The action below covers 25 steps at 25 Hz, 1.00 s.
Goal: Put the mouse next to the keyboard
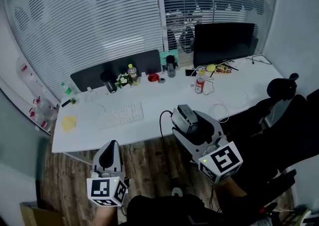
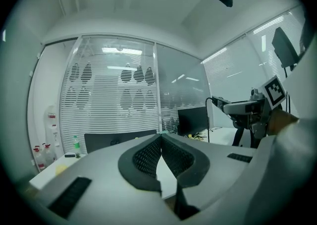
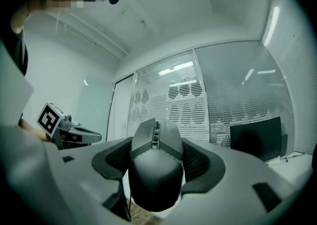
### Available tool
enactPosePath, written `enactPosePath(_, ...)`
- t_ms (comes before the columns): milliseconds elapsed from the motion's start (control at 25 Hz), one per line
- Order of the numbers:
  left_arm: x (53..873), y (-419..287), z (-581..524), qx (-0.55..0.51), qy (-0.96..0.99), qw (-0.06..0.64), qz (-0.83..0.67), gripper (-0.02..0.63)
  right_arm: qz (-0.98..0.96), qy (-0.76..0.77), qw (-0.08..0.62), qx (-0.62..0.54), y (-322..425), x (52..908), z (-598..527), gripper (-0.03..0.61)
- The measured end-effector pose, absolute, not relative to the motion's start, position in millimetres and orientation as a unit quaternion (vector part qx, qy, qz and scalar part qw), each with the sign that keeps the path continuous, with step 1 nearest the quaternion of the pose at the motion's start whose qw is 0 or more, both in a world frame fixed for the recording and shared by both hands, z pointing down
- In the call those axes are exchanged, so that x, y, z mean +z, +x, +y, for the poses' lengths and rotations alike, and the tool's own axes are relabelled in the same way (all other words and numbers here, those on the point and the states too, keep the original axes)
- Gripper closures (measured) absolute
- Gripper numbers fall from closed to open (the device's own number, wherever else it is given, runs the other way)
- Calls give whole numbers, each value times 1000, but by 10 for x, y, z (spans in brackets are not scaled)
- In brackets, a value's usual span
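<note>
Mouse (image 3: 155, 169), dark grey and rounded, is clamped between the pads of the right gripper (image 3: 156, 142), one black pad pressing on each flank, with the wheel end pointing away from the camera. In the head view this gripper sits at lower centre-right of the frame, and the mouse shows against the front edge of the white desk (image 1: 164, 98). A thin black cable (image 1: 161, 120) loops down just to the left of the mouse.

The left gripper (image 2: 161, 137) is clenched on nothing: its two mesh-faced pads meet at the tips with no object between them. In the head view it is at lower left, over the wooden floor (image 1: 149, 153) and short of the desk edge.

The white keyboard (image 1: 121, 114) lies flat on the desk, left of the mouse in the frame and apart from it. A yellow note (image 1: 69, 123) lies further left, near the desk's corner. A dark monitor (image 1: 223, 43) stands at upper right against the slatted blinds (image 1: 99, 16). A bottle with a red label (image 1: 200, 84) stands in front of the monitor. A black chair (image 1: 281, 88) is at the right edge.
</note>
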<state>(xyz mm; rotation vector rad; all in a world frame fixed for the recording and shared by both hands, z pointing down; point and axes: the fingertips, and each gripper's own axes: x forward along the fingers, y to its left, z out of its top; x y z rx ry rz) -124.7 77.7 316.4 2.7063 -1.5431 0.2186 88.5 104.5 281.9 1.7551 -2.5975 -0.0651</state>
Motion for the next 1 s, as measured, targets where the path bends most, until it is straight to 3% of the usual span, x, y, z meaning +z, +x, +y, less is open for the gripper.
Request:
enactPosePath(360,3367,-1116,579,69,877,10,-475,584,-823,567,5,-25,879,2957,908,282)
enactPosePath(1000,3263,-1546,-776,46,909,19,-414,584,-779,626,34,-36,359,2766,-20,282)
